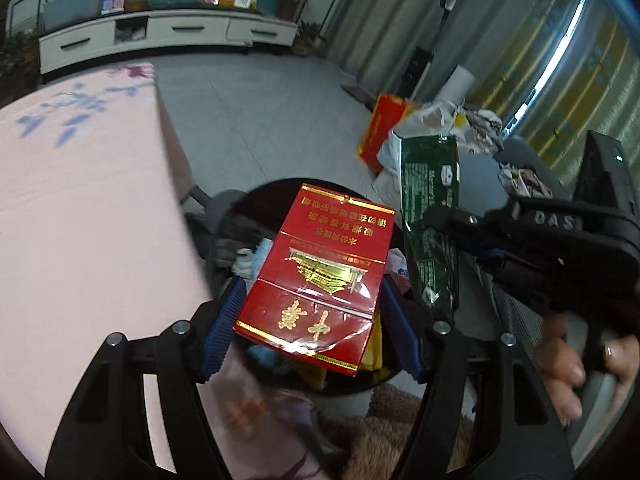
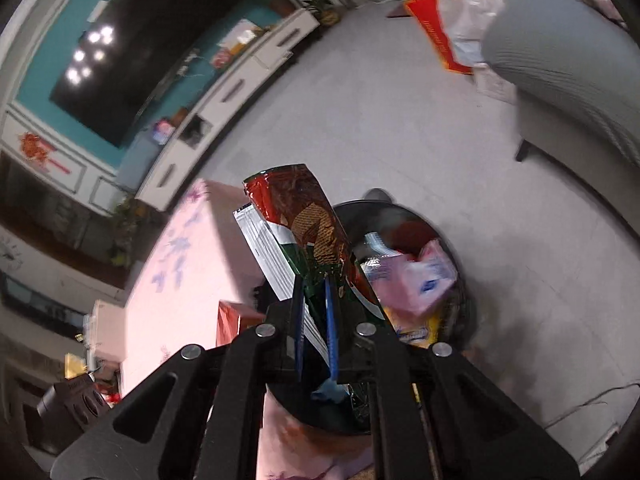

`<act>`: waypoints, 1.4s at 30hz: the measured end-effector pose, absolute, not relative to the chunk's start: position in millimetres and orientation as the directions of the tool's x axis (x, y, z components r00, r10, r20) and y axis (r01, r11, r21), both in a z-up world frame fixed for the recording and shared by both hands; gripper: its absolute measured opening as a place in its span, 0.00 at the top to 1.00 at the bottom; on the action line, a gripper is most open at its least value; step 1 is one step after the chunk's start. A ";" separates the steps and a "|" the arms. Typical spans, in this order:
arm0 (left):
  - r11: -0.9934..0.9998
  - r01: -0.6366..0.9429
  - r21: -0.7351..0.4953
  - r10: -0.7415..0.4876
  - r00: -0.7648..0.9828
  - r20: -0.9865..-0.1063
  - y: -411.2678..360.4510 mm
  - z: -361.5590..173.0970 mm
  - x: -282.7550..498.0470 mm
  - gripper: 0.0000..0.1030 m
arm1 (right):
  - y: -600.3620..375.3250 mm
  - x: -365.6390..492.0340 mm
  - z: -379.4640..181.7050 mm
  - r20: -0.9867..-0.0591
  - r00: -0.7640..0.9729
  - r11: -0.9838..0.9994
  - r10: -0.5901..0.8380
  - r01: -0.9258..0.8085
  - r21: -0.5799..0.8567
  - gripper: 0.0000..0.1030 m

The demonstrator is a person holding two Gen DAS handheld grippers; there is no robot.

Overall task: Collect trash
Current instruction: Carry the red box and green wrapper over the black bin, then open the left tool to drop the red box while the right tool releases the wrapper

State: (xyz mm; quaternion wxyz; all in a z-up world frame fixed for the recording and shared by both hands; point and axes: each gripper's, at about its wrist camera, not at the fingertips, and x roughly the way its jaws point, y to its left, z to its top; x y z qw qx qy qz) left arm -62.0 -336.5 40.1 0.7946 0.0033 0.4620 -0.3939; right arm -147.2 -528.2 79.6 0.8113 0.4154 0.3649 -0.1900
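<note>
In the lower middle of the left wrist view, the left gripper (image 1: pixel 312 328) stands about two-thirds open with its blue pads pressed on the two long sides of one red cigarette carton (image 1: pixel 320 276), a wide thing that needs that spread. In the lower middle of the right wrist view, the right gripper (image 2: pixel 316 320) is pinched fully together on one green and red snack wrapper (image 2: pixel 308 232), thin film that only a tight clamp would keep. Both pieces of trash hang just above the round black trash bin (image 1: pixel 224 208), probably so that a release would drop them straight in; the bin already holds several wrappers, too jumbled to count. A bare hand (image 1: pixel 580 368) shows at the lower right of the left view, on the right gripper's handle. To the left lies the pink worktop (image 1: pixel 80 200). Farther off, across the grey floor at the upper right, one red paper bag (image 1: pixel 380 128) and one white plastic bag (image 1: pixel 432 120) lean together, and one white TV cabinet (image 1: pixel 160 36) runs along the far wall.
</note>
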 end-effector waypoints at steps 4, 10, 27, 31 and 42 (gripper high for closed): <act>0.690 0.628 -0.361 -0.605 0.226 -0.763 -356.6 22.1 -50.1 0.34 | -533.1 -148.5 73.1 -0.772 0.635 0.569 0.012 0.631 0.528 0.89; 0.691 0.633 -0.349 -0.593 0.220 -0.775 -372.8 13.2 -50.6 0.28 | -530.1 -150.2 74.7 -0.774 0.633 0.571 0.003 0.634 0.521 0.51; 0.709 0.658 -0.253 -0.602 0.379 -0.702 -319.1 79.0 -84.9 0.03 | -496.0 -178.0 139.2 -0.677 0.700 0.707 -0.227 0.596 0.379 0.03; 0.733 0.639 -0.235 -0.605 0.453 -0.656 -303.0 101.4 -96.0 0.03 | -487.9 -183.2 149.2 -0.661 0.696 0.732 -0.282 0.601 0.321 0.03; 0.742 0.618 -0.261 -0.603 0.445 -0.662 -296.4 104.2 -106.2 0.03 | -488.3 -187.4 151.3 -0.664 0.677 0.718 -0.317 0.629 0.298 0.03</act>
